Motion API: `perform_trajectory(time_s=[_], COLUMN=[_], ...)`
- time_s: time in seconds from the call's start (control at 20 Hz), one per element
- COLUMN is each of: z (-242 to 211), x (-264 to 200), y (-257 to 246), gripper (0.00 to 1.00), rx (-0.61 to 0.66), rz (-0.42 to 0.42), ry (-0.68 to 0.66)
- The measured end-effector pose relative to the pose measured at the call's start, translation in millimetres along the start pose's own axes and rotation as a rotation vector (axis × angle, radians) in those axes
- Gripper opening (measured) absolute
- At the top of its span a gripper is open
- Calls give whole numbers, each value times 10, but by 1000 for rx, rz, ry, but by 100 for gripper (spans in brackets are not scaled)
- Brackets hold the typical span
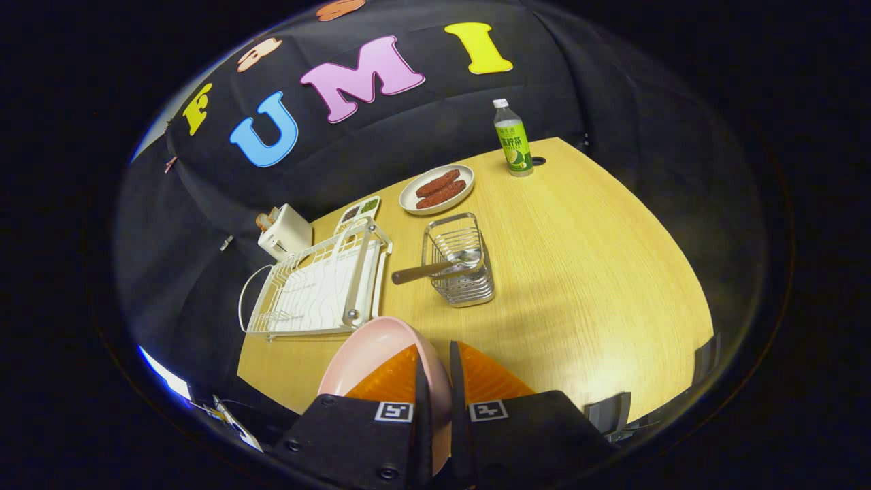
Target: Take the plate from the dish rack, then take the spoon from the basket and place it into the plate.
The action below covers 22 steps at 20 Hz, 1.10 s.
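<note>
Plate [360, 354], pink, pinched by its rim between the fingers of the tool [441, 381], held edge-up above the near worktop [578, 286], clear of the white dish rack [320, 286]. Likely rigid, glazed, slippery; a rim pinch leaves it prone to swing. Spoon [435, 267] lies across the wire basket [459, 269], handle jutting toward the rack: probably light, stiff; handle is the obvious hold.

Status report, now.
Claw shut on pink plate, out of rack. Spoon in basket ahead. Path open.
</note>
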<state>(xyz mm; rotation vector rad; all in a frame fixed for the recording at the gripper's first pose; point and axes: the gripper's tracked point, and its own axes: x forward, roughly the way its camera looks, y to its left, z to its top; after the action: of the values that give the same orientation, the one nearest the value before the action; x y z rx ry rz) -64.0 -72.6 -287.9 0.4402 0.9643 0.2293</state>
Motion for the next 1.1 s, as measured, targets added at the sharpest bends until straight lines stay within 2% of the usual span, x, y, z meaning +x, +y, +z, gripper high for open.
perform_trajectory(time_s=[0.35,0.6,0.8,1.0,1.05,1.1], z=[-177,-330,-279,-77,-22,43], x=[547,690,708,445,391,340], y=[-322,-196,-265,-211,-208,-203], gripper=[15,18,26,66,89,93], rx=[7,-26,15,-95,-132,-164], rz=[38,116,51,76,83,88], ry=[41,72,76,6,-13,-36])
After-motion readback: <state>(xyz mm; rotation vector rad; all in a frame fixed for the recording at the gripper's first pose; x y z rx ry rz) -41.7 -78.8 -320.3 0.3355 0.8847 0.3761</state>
